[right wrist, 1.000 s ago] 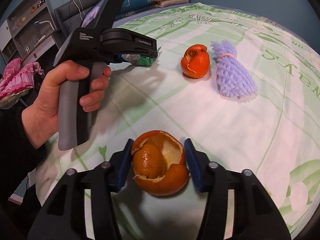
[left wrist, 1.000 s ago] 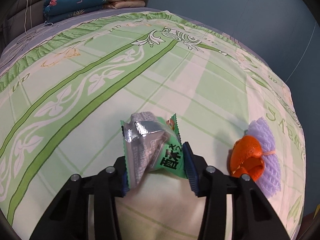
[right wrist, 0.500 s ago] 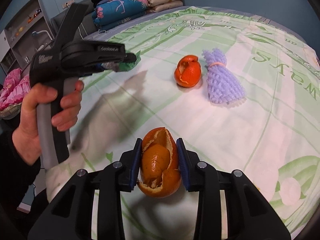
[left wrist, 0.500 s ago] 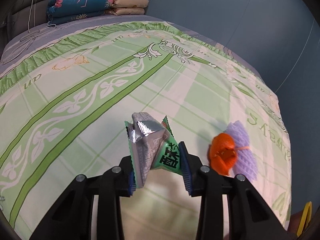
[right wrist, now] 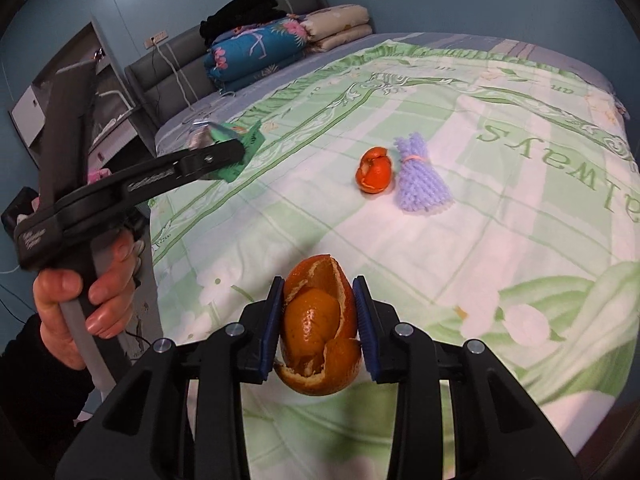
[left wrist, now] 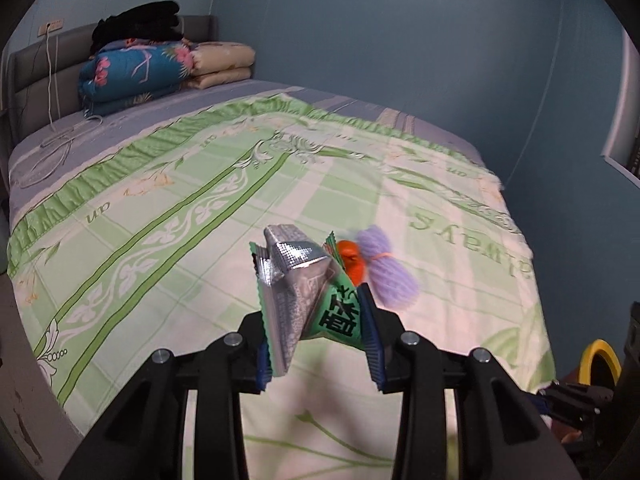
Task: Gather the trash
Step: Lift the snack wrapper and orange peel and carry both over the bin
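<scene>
Trash is already in both claws, so we're at the carry-off step now, not the picking one. Closest to us, our right claw [right wrist: 320,326] is clenched on a big orange peel [right wrist: 318,334], pads squeezing it from both sides and holding it up above the near edge of the bed [right wrist: 500,208]. It's an emptied-out peel, torn and curling open at the top, pale pith showing inside, so it'll probably crush or slip if we squeeze harder.

Our left claw [left wrist: 316,338] is gripping a snack wrapper [left wrist: 304,300], held up off the bedspread too. It's crumpled, silver foil inside and green outside with dark printed characters, edges sticking out past the pads. Light and floppy, shouldn't be going anywhere.

Next move, we reckon, is taking both to wherever the bin is. We can't see an actual bin; there's something yellow-rimmed [left wrist: 600,360] low past the bed's corner in the left view, but can't tell what it is.

Further out on the bedspread there's more to grab: a smaller orange peel [right wrist: 374,176] sitting right beside a purple foam fruit net [right wrist: 422,188], the two about touching. So we're roughly halfway.

Way at the back, folded quilts [right wrist: 260,52] stacked by the headboard, not our problem.
</scene>
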### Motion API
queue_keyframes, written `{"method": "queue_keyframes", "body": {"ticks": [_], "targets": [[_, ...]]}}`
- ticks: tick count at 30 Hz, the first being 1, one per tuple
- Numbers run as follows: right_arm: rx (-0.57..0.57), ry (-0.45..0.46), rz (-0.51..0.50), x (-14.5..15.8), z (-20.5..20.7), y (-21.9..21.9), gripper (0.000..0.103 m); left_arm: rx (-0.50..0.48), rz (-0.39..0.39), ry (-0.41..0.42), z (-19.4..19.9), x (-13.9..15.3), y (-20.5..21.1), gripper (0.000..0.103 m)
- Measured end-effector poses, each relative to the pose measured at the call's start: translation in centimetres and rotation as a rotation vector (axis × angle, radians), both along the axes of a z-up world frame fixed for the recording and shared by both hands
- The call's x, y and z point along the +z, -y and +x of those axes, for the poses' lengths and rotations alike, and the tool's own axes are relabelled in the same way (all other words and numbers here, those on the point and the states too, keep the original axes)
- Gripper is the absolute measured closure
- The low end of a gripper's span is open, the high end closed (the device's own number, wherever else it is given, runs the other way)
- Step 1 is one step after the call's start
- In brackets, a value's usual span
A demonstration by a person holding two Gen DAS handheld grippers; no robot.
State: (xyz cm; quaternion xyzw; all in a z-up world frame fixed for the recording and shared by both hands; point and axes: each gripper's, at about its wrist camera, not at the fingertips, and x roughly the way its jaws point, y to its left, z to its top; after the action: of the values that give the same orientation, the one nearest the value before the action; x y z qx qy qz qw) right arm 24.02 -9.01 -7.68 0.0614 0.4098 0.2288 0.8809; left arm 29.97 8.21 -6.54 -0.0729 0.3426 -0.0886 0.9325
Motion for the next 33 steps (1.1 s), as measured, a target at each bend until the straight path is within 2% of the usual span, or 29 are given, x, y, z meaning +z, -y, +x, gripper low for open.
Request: {"method": "queue_keyframes", "body": {"ticks": [12,25,33], "targets": [[-0.141,0.145,0.048,5.6,-5.3,6.4,0.071,-0.099,-0.020,0.108,-7.8,5.5,5.2,0.069],[-0.194,0.272,0.098,9.3,-10.2,10.4,0.071,-0.178,-0.003,0.177,-13.2,8.5,9.7,0.069],[-0.274,0.331,0.108,10.7,-13.0,13.9,0.071,-0.240,0.006,0.208,-15.6,9.8,12.8,0.069]]}}
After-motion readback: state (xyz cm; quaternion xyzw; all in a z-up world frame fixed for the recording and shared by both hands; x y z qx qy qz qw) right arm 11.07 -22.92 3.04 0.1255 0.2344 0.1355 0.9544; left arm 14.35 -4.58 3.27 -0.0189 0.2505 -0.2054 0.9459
